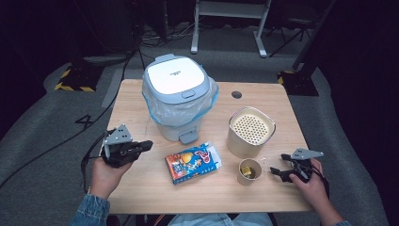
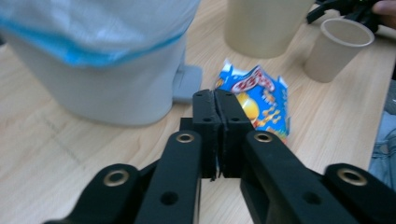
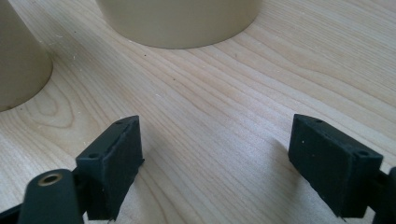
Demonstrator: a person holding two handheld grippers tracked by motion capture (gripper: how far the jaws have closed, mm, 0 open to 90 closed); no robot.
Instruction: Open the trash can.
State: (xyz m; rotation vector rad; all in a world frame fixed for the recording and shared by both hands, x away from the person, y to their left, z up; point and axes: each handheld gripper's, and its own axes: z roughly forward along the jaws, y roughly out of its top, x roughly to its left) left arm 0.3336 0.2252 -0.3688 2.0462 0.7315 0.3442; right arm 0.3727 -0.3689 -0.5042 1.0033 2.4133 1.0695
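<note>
A blue and orange snack bag (image 1: 193, 162) (image 2: 259, 100) lies flat on the wooden table (image 1: 141, 188), in front of a pedal bin (image 1: 176, 94) (image 2: 107, 60) with a white lid and a blue-edged liner. My left gripper (image 1: 146, 145) (image 2: 216, 107) is shut and holds nothing; it points at the bag from the left, just short of it. A paper cup (image 1: 249, 172) (image 2: 336, 49) (image 3: 18, 60) with something yellow inside stands right of the bag. My right gripper (image 1: 278, 164) (image 3: 215, 135) hovers open over bare wood, to the right of the cup.
A beige cylindrical container (image 1: 251, 132) (image 2: 264, 25) (image 3: 177, 21) with a perforated top stands behind the cup. A cable hole (image 1: 236, 94) sits in the table near the far edge. Cables and stands crowd the dark floor beyond.
</note>
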